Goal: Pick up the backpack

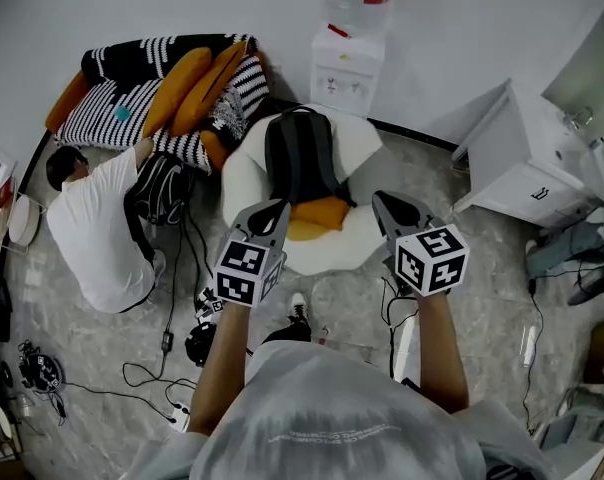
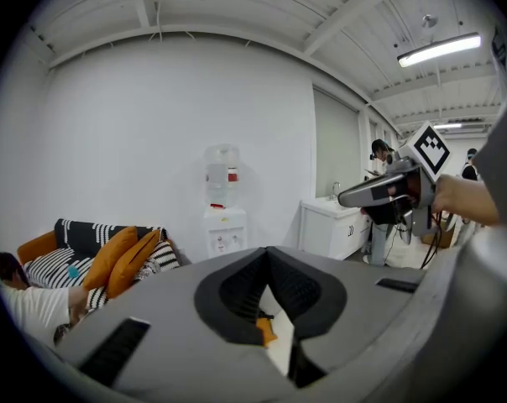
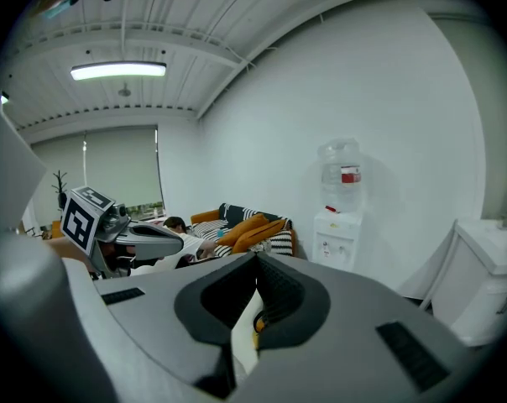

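A black backpack (image 1: 300, 156) stands upright on a round white armchair (image 1: 354, 240), with an orange cushion (image 1: 318, 213) in front of it. My left gripper (image 1: 275, 211) hovers at the chair's near left, just short of the backpack, its jaws shut with nothing in them. At the chair's near right my right gripper (image 1: 385, 204) is shut and empty too. In the left gripper view the jaws (image 2: 269, 263) meet, and only a sliver of orange and white shows below them; the right gripper (image 2: 388, 193) shows beside them. The right gripper view shows its closed jaws (image 3: 255, 271) and the left gripper (image 3: 144, 242).
A person in a white shirt (image 1: 97, 223) sits on the floor left of the chair beside another black bag (image 1: 162, 188). Behind are a striped sofa (image 1: 112, 108) with orange cushions, a water dispenser (image 1: 350, 63) and a white cabinet (image 1: 537, 163). Cables (image 1: 167, 363) trail over the floor.
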{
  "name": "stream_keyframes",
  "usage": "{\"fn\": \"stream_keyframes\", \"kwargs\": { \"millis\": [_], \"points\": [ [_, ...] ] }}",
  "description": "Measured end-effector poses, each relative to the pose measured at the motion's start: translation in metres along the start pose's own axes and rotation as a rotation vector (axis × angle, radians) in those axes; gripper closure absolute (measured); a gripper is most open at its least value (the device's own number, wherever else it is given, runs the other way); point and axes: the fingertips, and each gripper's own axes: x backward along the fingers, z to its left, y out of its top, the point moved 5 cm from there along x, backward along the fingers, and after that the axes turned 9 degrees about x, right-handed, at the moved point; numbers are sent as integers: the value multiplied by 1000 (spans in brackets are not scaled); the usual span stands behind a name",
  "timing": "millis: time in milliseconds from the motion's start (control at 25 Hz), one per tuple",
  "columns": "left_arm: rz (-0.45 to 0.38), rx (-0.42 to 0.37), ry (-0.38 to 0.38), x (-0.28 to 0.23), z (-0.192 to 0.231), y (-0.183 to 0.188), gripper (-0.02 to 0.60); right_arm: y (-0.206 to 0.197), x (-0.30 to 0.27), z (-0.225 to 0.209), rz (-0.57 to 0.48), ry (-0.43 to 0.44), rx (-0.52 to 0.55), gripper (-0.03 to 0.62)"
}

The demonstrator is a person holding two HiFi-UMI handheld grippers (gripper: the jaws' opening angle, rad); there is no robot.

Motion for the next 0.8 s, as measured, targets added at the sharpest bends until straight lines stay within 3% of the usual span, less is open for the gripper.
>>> {"fn": "stream_keyframes", "kwargs": {
  "millis": [800],
  "points": [
    [52,55,-38,-79,89,11,583,32,-107,-34,62,-13,20,594]
  ]
}}
